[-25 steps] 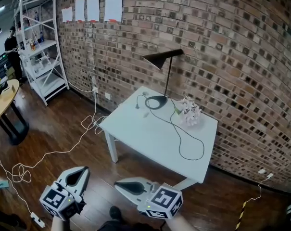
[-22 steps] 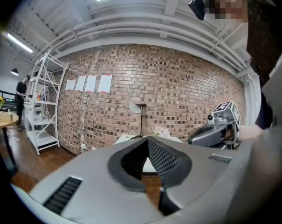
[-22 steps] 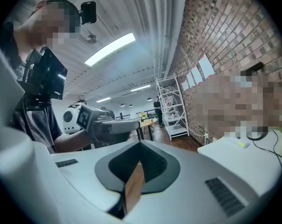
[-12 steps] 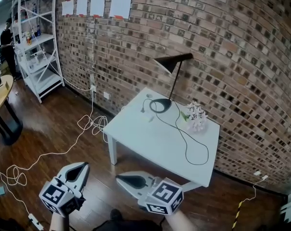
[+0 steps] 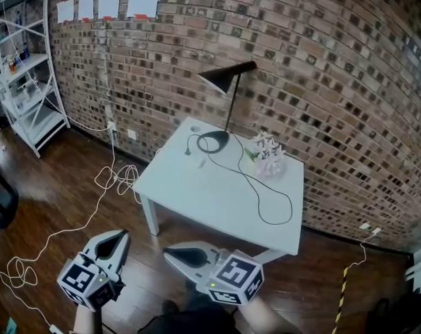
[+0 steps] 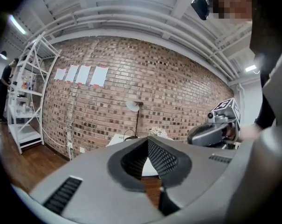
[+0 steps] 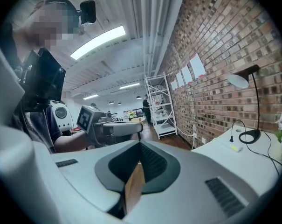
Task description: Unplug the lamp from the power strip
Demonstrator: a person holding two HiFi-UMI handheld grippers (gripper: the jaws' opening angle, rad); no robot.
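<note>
A black lamp (image 5: 224, 82) stands at the far side of a white table (image 5: 196, 193). Its black cord (image 5: 266, 186) loops over the tabletop. No power strip shows clearly. My left gripper (image 5: 123, 234) and right gripper (image 5: 167, 250) hover over the wooden floor short of the table, side by side and pointing towards it. Both are shut with nothing between the jaws. The left gripper view has its jaw tips (image 6: 147, 138) meeting, with the lamp (image 6: 133, 105) far ahead. The right gripper view has its jaw tips (image 7: 140, 143) meeting, with the lamp (image 7: 243, 78) off to the right.
White flowers (image 5: 267, 155) sit on the table beside the lamp. A brick wall (image 5: 321, 82) runs behind it. A white cable (image 5: 92, 207) trails over the floor from a wall socket. A white shelf (image 5: 22, 82) stands far left. A plug (image 5: 369, 228) lies near the right wall.
The head view has swung, so the shelf and the papers on the wall slid left. The table sits a little further left. Both grippers keep their place low in the frame, still shut.
</note>
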